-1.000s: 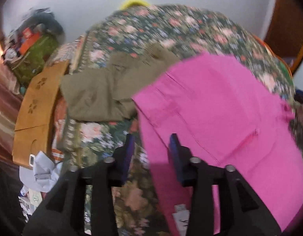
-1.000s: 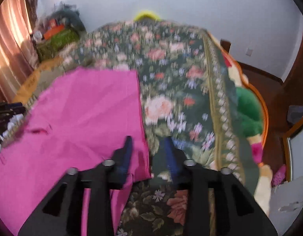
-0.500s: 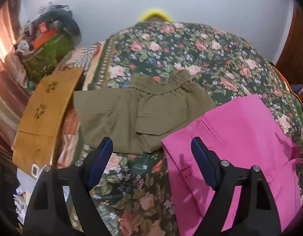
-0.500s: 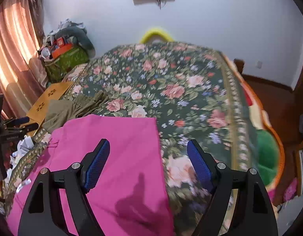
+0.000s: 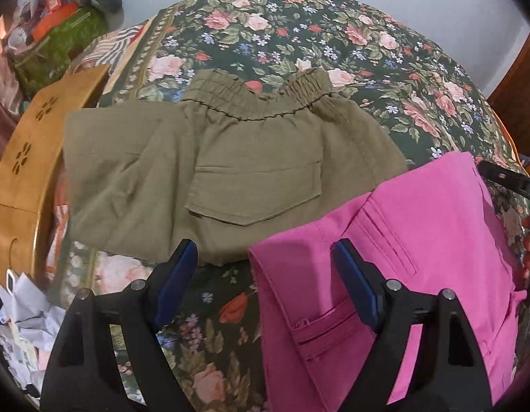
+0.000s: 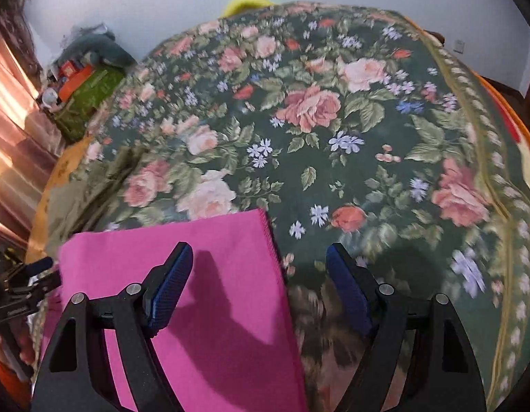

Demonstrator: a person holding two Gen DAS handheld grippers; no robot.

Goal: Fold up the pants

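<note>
Hand-held gripper (image 5: 265, 274) — olive pants (image 5: 230, 178) beyond

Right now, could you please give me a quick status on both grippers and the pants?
Left gripper open, empty. Right gripper closing, nothing gripped. Pink cotton pants flat on floral bedspread. Folded olive pants alongside.

You are looking down on a bedspread (image 5: 333, 34) where two pairs of pants are lying side by side: the folded pants (image 5: 230, 171) are sitting to the left and farther back, the flat pants (image 5: 419, 240) to the right and nearer, just beside them, while a wooden board (image 5: 27, 158) is lying off the left edge
</note>
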